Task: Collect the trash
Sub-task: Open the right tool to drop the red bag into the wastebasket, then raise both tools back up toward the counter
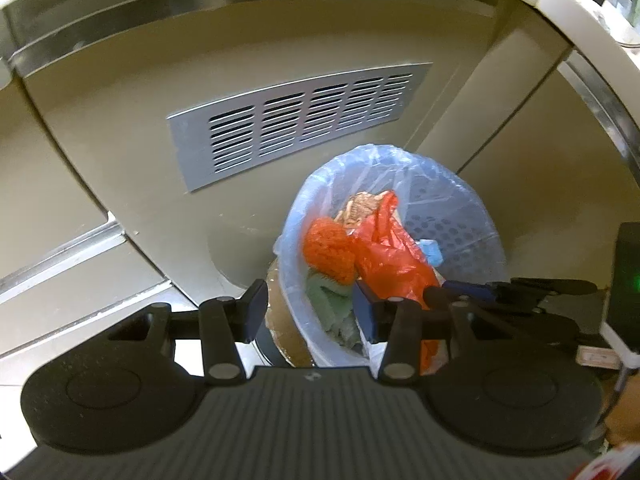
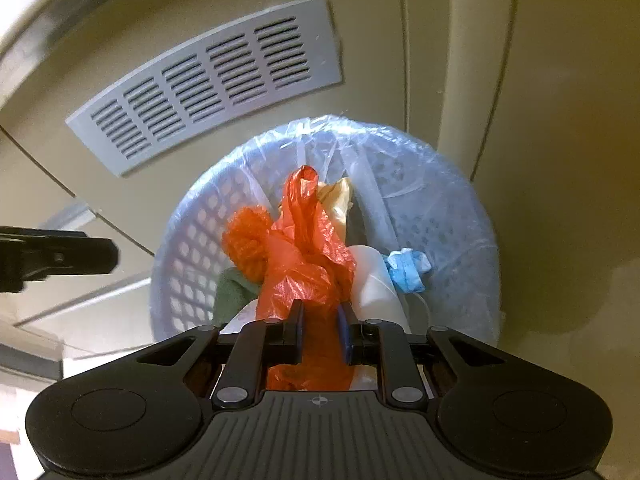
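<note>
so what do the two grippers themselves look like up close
Both are the same build: a black ribbed base plate flanked by two round black discs, black linkage arms with silver pivot pins, and two flat fingers faced with blue pads. The left gripper shows a blue pad clearly. The right gripper has a small crosshair mark on its base. No cables or sleeves are visible.

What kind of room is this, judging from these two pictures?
Probably a kitchen: beige cabinet fronts with a grey vent grille under a pale countertop edge, and a lined waste basket on the floor, full of rubbish such as an orange plastic bag.
</note>
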Available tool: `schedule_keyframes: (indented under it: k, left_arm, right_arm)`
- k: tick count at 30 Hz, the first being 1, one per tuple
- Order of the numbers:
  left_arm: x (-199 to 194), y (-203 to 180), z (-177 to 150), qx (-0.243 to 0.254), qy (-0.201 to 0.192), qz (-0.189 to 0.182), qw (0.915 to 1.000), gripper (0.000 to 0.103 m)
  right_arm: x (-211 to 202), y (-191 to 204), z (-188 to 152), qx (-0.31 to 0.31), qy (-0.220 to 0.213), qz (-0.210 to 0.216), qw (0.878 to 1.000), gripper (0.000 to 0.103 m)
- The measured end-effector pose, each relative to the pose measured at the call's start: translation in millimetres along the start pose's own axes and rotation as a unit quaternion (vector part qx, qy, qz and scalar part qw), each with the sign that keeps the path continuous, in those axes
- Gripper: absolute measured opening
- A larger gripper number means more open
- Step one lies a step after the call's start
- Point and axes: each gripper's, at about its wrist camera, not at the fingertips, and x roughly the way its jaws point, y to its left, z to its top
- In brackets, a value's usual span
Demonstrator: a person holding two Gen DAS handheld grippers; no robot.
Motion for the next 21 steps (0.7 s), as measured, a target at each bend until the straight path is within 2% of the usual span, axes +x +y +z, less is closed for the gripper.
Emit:
schedule_keyframes:
  k: [11, 16, 21]
  left_arm:
    - [11, 13, -6, -0.015, 0.007, 0.008, 0.9998, 0.042]
    - [10, 16, -6, -0.015, 0.004, 0.005, 0.9999, 0.042]
    - [2, 14, -4, -0.008, -0.002, 0.001, 1.0, 0.041]
  right_arm:
    - [47, 5, -5, -0.025, 0.026, -0.03, 0.999, 0.019]
    - [31, 5, -9, -0.013, 0.007, -0.045, 0.999, 0.019]
    - [0, 4, -10, 0.016, -0.009, -0.042, 0.999, 0.02]
